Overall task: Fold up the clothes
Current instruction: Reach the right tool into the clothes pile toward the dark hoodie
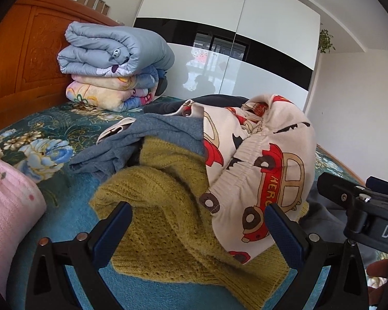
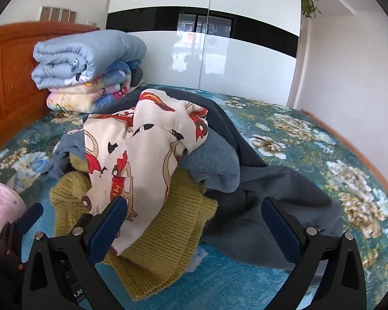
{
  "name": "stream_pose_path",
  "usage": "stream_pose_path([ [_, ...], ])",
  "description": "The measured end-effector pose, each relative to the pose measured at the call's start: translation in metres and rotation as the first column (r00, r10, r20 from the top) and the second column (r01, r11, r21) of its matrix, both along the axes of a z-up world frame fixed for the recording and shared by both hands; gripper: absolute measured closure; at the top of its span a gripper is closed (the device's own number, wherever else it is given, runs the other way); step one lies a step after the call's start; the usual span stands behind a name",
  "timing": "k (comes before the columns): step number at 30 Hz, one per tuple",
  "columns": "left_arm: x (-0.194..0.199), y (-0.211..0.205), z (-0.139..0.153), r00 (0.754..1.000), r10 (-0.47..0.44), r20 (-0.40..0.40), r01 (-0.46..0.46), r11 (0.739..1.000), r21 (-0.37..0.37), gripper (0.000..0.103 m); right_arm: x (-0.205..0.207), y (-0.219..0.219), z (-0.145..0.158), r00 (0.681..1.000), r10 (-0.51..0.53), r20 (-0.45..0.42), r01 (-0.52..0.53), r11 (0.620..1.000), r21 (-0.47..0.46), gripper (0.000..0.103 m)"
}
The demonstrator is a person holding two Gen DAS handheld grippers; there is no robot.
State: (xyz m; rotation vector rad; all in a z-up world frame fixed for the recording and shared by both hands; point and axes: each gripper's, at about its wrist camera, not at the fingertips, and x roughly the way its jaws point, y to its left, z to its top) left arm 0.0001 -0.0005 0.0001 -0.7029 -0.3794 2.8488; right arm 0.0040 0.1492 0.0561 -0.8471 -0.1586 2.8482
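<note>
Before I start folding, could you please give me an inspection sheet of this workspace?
Surface: floral teal bedspread, bare patches visible.
Job's things: unfolded pile; car-print garment on top, mustard knit sweater, blue-grey top and dark garment beneath.
Clutter: folded quilts stacked by wooden headboard; pink item at the edge.
Grippers: left gripper and right gripper, jaws open, holding nothing.
Cables: nothing seen.
Surroundings: glossy wardrobe, plant.

Both wrist views, close, facing clothes pile (image 1: 194,180)
</note>
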Motion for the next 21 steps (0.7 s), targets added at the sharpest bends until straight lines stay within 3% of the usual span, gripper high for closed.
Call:
stream_pose_path([
  [10, 0.003, -0.007, 0.004, 1.000, 0.001, -0.013, -0.001, 1.000, 0.021, 0.000, -0.002, -0.019, 0.012, 1.000, -0.019, -0.002, 0.020, 0.994, 0.109, 0.000],
  [21, 0.012, -0.014, 0.010, 0.999, 0.009, -0.045, -0.008, 0.999, 0.042, 0.000, -0.005, -0.021, 0.010, 1.000, 0.000, 0.018, -0.002, 0.994, 0.113, 0.000],
])
